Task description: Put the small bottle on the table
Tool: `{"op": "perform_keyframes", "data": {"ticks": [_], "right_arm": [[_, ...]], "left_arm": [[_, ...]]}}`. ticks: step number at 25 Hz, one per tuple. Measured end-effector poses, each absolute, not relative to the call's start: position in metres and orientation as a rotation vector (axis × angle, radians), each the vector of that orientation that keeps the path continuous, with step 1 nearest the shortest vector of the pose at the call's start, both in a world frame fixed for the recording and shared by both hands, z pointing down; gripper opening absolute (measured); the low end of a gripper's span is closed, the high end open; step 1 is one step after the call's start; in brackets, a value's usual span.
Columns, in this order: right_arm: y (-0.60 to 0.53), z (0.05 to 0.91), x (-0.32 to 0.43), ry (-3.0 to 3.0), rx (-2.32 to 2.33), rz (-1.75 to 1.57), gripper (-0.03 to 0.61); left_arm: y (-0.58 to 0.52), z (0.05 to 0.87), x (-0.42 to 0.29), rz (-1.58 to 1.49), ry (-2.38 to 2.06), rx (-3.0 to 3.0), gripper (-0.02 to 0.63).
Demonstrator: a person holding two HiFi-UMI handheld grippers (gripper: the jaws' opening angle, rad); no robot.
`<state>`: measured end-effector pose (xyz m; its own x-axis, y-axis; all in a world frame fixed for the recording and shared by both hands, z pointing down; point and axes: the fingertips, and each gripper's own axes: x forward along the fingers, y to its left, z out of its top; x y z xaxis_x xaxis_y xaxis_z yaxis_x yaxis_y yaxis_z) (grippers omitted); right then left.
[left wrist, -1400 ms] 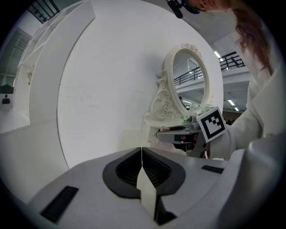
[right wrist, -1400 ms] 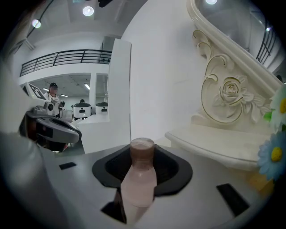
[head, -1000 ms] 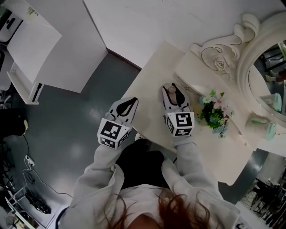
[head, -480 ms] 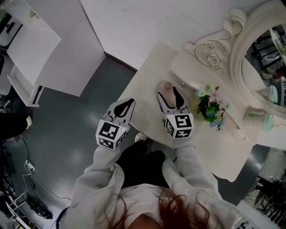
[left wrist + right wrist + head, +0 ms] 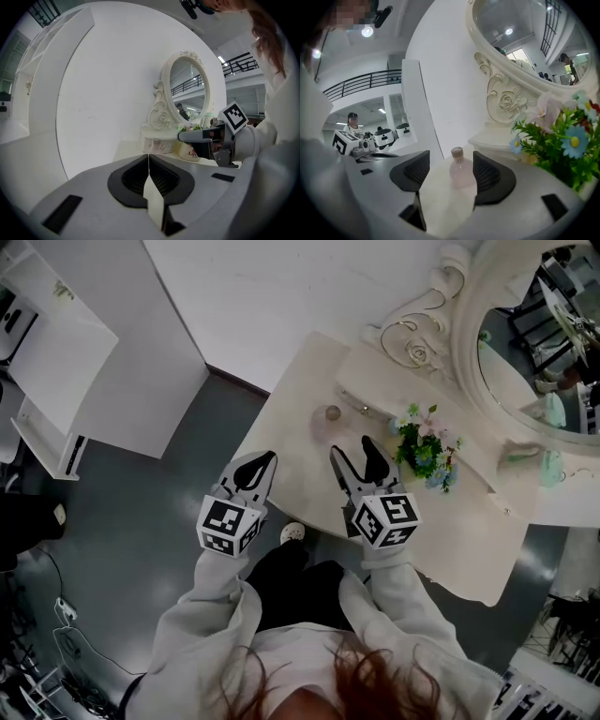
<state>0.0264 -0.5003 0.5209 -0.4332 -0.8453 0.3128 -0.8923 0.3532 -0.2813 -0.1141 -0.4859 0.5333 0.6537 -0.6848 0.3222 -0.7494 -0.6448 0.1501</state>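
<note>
The small pink bottle [image 5: 332, 414] with a round cap stands upright on the cream table [image 5: 298, 432]. My right gripper [image 5: 354, 454] is open, its jaws having just been opening. In the right gripper view the bottle [image 5: 461, 168] shows in the gap of the right gripper [image 5: 450, 172], but it stands a little beyond the tips, touching neither pad. My left gripper [image 5: 249, 472] is shut and empty, held over the grey floor left of the table. The left gripper view shows the shut left gripper [image 5: 148, 171] and the bottle [image 5: 156, 144] far ahead.
A pot of flowers [image 5: 424, 446] stands just right of the right gripper, close to its right jaw. Behind it are a raised drawer shelf [image 5: 389, 381] and an ornate oval mirror [image 5: 525, 343]. White cabinets [image 5: 66, 352] stand at the far left across the floor.
The right jaws opened and let go of the bottle, then the right gripper drew back toward the person. The bottle stayed standing on the table. The left gripper hardly moved.
</note>
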Motion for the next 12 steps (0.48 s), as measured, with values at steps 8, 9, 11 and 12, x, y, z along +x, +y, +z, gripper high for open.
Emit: {"op": "perform_keyframes", "data": {"ticks": [8, 9, 11, 12], "right_arm": [[-0.468, 0.487, 0.064, -2.44, 1.74, 0.613, 0.273], [-0.463, 0.481, 0.07, -2.426, 1.779, 0.586, 0.24], [-0.452, 0.468, 0.083, -2.393, 1.859, 0.519, 0.141], [-0.447, 0.462, 0.089, -2.381, 1.887, 0.491, 0.121]], "left_arm": [[-0.479, 0.515, -0.098, 0.3, -1.123, 2.636, 0.018], [-0.478, 0.512, -0.096, 0.294, -1.12, 2.641, 0.018], [-0.475, 0.503, -0.093, 0.278, -1.111, 2.656, 0.018], [-0.473, 0.499, -0.091, 0.27, -1.105, 2.665, 0.018]]}}
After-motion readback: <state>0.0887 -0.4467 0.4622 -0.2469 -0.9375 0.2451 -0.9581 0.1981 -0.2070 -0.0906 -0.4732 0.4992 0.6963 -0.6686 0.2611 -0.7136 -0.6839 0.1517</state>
